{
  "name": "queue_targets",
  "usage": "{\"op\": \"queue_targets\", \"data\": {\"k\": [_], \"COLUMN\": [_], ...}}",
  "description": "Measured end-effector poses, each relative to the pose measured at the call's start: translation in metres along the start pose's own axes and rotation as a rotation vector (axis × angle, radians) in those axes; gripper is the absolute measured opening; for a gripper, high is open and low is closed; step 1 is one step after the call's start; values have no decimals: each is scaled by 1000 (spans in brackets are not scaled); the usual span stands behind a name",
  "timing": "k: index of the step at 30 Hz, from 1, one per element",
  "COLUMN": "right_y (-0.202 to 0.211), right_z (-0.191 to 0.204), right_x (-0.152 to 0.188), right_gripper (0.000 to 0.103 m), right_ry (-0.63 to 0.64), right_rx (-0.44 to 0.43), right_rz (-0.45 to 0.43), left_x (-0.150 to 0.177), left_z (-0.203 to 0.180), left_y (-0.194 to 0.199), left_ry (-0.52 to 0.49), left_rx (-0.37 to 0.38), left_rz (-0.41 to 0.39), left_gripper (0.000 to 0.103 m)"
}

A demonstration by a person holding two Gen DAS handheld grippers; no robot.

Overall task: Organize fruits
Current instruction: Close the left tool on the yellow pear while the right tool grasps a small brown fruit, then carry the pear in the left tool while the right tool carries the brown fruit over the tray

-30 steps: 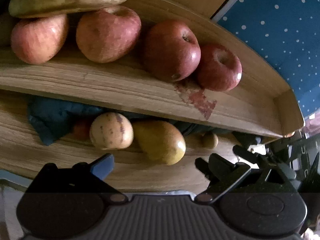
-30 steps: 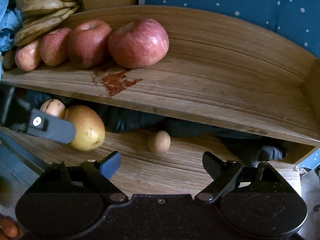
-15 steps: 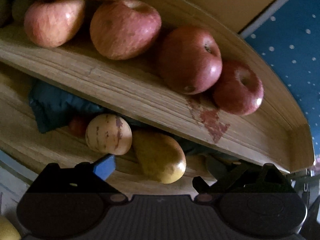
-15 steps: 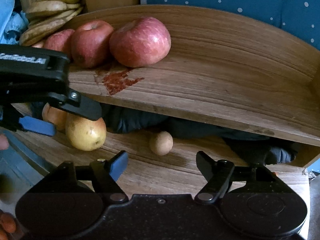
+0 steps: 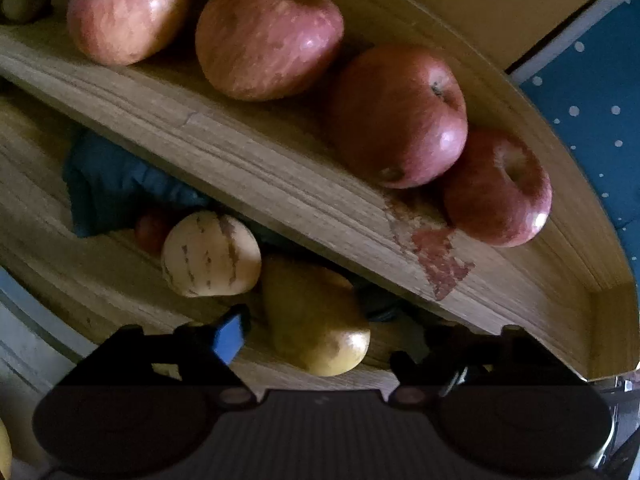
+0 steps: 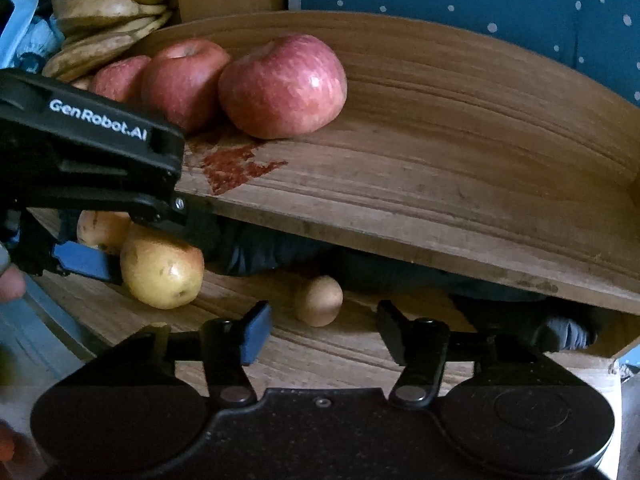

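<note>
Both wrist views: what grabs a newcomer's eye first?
The row of red apples on the upper wooden shelf, next to a red stain. Below, the open left claw straddles a yellow pear beside a striped pale fruit.

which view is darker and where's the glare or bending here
Left wrist view: dimmer, slightly soft, lower shelf in shadow, glare spots on the dark red apple. Right wrist view: brighter and sharper, upper shelf edge bowed by fisheye.

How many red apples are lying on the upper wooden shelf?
4, in a row on the upper shelf: leftmost apple, second apple, third apple, rightmost apple. More may be hidden behind.
</note>
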State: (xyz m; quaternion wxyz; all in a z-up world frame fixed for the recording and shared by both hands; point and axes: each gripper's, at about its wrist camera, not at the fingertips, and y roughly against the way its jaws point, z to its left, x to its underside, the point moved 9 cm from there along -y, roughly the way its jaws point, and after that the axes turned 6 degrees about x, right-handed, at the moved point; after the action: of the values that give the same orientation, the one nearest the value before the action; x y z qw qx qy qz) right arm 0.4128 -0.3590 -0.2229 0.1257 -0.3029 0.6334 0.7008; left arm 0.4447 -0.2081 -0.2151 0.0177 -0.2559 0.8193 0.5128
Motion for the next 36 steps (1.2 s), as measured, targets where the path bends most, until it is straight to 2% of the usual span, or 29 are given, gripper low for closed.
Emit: {"op": "queue_targets", "data": {"k": [5,9,13,36], "right_y": [-1,0,1,37], "right_z": [-2,0,6,33], "right_x": [3,6,7,15], "right_gripper": [46,40,29,28], "right_ry": [13,13,14,-26], "right_rx": [7,16,16,20], "right_rz": [-10,-11,-7,-5], "left_x": [2,-1,-4,22], "left_z": [10,26,29,55], "left_y": [0,4,14,45], "left_ry": [22,37,37,-67], "left_rx": [-8,23,39,126], "left_rz": [-4,2,9,90], "left_gripper": [67,59,58,57]}}
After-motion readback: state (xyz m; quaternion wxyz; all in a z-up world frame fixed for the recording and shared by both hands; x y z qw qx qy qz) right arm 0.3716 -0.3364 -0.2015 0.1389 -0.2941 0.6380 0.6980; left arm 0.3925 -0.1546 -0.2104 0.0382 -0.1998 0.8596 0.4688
